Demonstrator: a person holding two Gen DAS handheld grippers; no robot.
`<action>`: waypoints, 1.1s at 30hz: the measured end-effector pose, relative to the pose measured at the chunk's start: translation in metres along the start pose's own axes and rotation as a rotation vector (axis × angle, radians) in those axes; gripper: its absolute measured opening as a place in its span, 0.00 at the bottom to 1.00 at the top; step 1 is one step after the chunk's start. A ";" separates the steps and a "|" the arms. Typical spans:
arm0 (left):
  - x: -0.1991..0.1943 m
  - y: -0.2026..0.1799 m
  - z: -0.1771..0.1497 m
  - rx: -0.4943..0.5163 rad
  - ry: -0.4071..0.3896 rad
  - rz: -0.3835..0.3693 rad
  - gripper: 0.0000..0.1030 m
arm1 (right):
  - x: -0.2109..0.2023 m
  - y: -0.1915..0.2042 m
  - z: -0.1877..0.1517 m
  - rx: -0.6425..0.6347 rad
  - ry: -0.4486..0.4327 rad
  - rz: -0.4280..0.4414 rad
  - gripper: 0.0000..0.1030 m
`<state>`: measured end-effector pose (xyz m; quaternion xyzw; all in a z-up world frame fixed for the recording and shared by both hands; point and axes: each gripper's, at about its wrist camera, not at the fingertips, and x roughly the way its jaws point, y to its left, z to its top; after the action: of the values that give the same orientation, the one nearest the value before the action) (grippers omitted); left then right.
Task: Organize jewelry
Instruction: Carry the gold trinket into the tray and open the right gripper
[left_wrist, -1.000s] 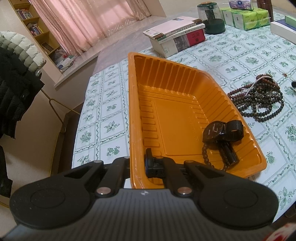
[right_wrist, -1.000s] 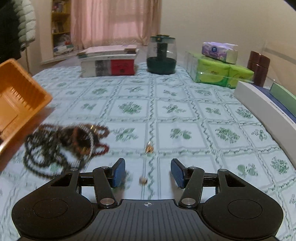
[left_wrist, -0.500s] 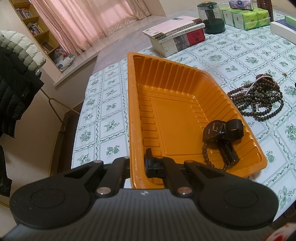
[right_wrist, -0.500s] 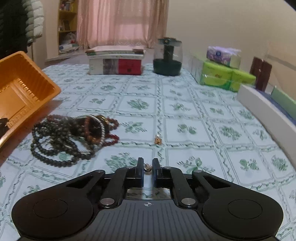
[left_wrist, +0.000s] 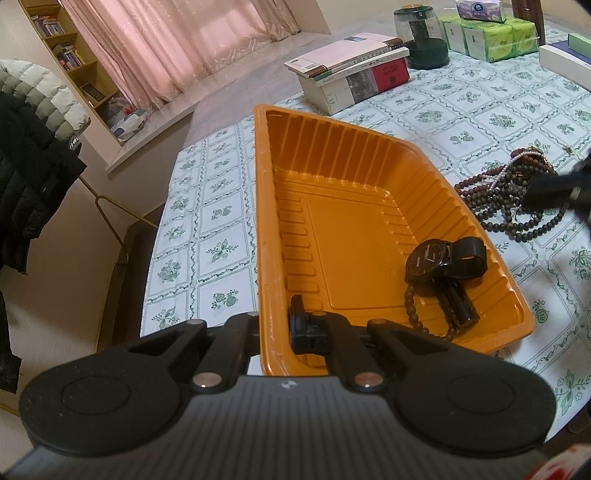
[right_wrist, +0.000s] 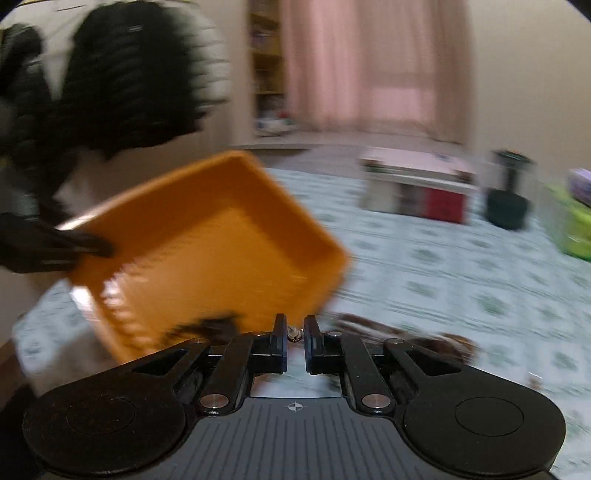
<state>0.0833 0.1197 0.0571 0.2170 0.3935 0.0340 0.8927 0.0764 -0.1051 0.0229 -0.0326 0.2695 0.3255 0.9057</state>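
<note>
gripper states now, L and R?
Left gripper: jaws shut on the near wall of the orange tray.
Right gripper: jaws shut on a small bead-like piece; too blurred to identify further.

Motion blur smeared most of the right wrist view: the orange tray (right_wrist: 207, 240), the beads (right_wrist: 402, 332) and the books (right_wrist: 417, 184) had no sharp edges. The right gripper (left_wrist: 554, 188) was a dark smear cut off by the left wrist view's edge, hiding part of the beads.

Both wrist views near tray (left_wrist: 264, 206)
</note>
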 end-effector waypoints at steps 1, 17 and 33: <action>0.000 0.000 0.000 0.000 -0.001 -0.001 0.03 | 0.004 0.010 0.002 -0.017 0.002 0.026 0.08; 0.001 0.000 -0.001 -0.007 -0.003 -0.006 0.03 | 0.040 0.051 0.005 -0.067 0.065 0.127 0.08; 0.001 0.000 -0.001 -0.008 -0.003 -0.005 0.03 | 0.022 0.007 -0.007 0.090 0.068 0.042 0.40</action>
<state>0.0832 0.1207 0.0563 0.2126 0.3924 0.0327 0.8943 0.0829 -0.0885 0.0072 0.0030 0.3149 0.3305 0.8897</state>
